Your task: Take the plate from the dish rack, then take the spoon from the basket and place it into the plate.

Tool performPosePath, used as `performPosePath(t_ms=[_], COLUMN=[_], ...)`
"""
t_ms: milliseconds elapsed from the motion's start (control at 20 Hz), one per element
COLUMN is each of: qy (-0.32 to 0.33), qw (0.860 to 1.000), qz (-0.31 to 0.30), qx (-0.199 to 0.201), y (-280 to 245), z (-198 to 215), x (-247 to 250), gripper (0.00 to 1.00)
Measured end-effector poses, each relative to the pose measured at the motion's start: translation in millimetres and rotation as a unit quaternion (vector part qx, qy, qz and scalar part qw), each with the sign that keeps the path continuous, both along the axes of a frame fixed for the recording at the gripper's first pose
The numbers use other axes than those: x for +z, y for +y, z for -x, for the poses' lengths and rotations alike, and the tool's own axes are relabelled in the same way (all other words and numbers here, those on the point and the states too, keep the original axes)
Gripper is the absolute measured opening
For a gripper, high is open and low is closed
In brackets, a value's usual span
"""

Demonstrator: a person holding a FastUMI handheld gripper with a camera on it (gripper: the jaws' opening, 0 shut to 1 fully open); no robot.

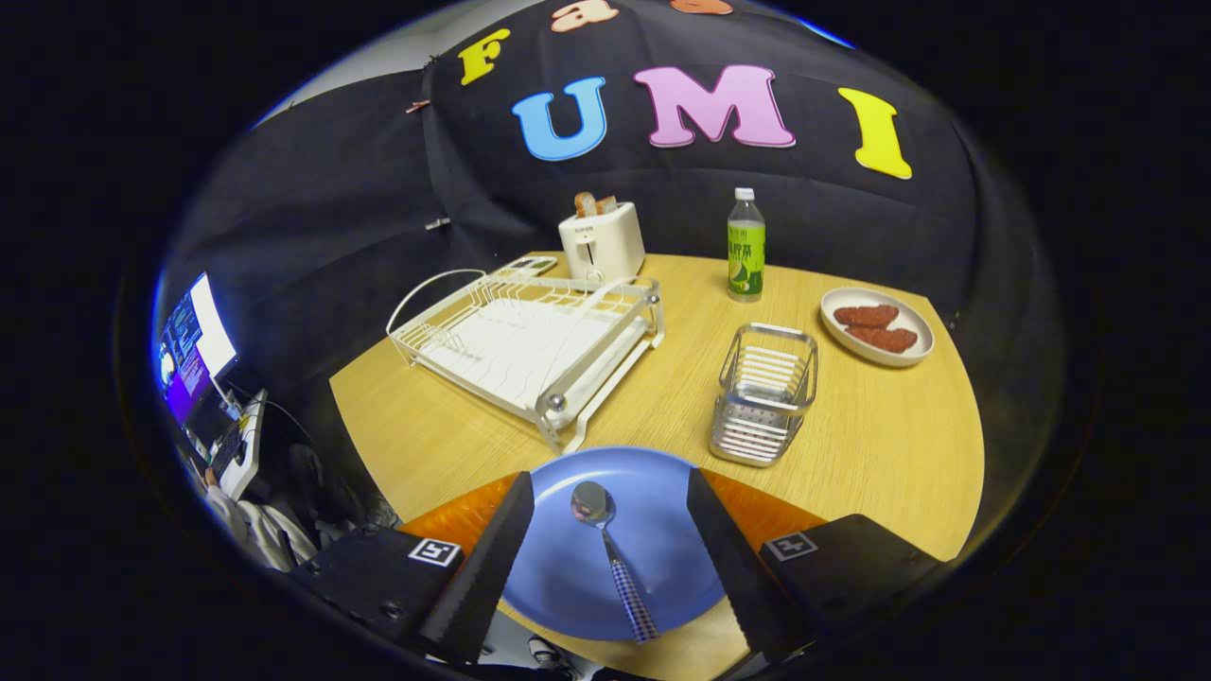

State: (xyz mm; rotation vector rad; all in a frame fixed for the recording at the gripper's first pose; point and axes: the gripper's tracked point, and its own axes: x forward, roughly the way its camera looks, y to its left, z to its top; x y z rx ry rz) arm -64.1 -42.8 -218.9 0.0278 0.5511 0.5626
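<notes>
A blue plate lies flat on the wooden table near its front edge, between my two fingers. On it rests a spoon with a shiny bowl and a checked handle, bowl pointing away from me. My gripper is open above the plate, its fingers wide apart on either side of the spoon and touching nothing. Beyond the plate to the left stands the white wire dish rack with no dishes in it. To the right of it sits the metal basket.
A white toaster with bread stands behind the rack. A green bottle and a white plate with brown food sit at the far right. A screen and a seated person are off the table's left side.
</notes>
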Motion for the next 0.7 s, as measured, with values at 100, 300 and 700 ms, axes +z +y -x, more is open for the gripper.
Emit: performPosePath(t_ms=[100,300,700], qy=[-0.044,-0.135,-0.224], qw=[0.999,0.990,0.963], qz=[-0.003,-0.016,-0.064], qx=[-0.004,-0.025,-0.138], y=[-9.4,-37.6,-91.7], z=[-11.1,-31.9,-57.6], x=[34.0,111.2,230.7], gripper=[0.99,0.99,0.98])
